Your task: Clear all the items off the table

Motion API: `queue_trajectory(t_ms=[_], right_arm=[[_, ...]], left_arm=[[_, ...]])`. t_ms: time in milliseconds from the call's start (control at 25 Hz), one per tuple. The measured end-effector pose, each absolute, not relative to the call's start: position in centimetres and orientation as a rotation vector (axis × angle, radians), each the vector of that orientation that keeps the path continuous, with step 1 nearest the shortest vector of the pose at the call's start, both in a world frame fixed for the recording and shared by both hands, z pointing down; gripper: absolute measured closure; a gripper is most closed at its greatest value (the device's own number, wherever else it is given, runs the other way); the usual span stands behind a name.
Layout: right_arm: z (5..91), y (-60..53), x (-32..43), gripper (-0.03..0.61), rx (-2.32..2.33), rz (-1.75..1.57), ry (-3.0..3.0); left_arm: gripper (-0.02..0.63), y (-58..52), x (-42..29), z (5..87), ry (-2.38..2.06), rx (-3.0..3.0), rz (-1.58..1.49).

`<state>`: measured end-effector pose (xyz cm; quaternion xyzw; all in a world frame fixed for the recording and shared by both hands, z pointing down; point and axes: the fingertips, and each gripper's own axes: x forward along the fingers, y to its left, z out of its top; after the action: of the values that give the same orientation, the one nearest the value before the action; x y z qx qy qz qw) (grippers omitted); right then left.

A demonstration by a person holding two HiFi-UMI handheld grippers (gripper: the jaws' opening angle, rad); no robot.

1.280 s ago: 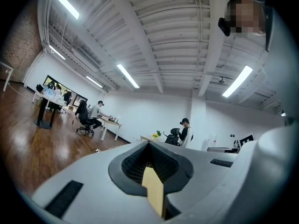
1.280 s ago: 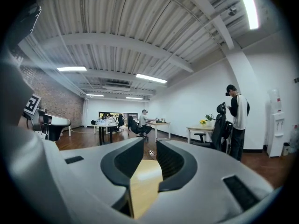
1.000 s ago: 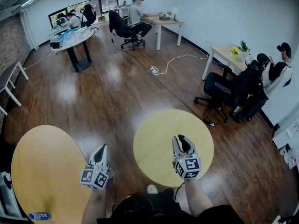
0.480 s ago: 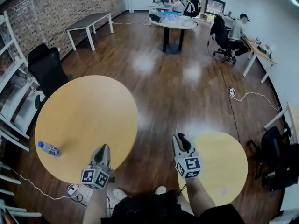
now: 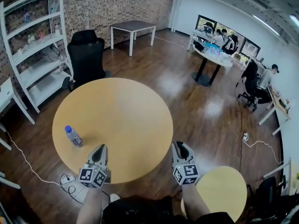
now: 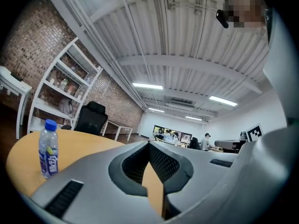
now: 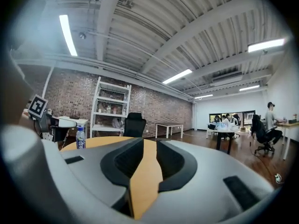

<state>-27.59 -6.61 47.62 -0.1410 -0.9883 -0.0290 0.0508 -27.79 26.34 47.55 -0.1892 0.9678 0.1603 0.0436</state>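
Round wooden surface [image 5: 117, 115], centre frame, holds one item: water bottle [image 5: 73, 136], upright near its left edge. At the near rim, left claw [image 5: 100, 149] clenched on nothing, right claw [image 5: 180, 146] released, empty. Recommended: open left claw, approach bottle level, grasp mid-body

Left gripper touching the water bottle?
Apart. Head view shows bare tabletop between the left gripper and the water bottle.
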Motion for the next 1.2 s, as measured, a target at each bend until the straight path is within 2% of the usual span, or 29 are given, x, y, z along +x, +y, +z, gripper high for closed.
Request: queue_trajectory(t_ms=[400,760,800,840,920,960,1200], right_arm=[[49.1,15.3,-34.2,0.488,-0.883,-0.059,-2.905],[50.2,22.3,-37.2,0.488,-1.099,0.014,-2.755],[50.8,22.4,-37.7,0.488,-1.106,0.023,-2.735],[51.3,22.3,-38.2,0.488,-1.109,0.025,-2.719],[51.7,22.1,-39.1,0.488,-1.114,0.026,-2.7],[51.8,22.2,-39.5,0.488,-1.12,0.025,-2.693],[54.9,21.9,-39.6,0.488,-1.14,0.02,-2.589]], left_arm=[[0.614,44.7,-25.7,48.1,2.989,-0.223,0.364],[0.612,48.1,-26.2,48.9,3.032,-0.097,0.365],[0.593,47.9,-26.5,49.4,3.043,-0.085,0.371],[0.523,47.7,-26.9,50.0,3.059,-0.076,0.387],[0.27,47.1,-27.9,51.3,3.098,-0.084,0.41],[0.244,46.9,-28.5,51.7,3.115,-0.09,0.395],[0.244,47.2,-30.6,54.6,3.183,0.017,0.306]])
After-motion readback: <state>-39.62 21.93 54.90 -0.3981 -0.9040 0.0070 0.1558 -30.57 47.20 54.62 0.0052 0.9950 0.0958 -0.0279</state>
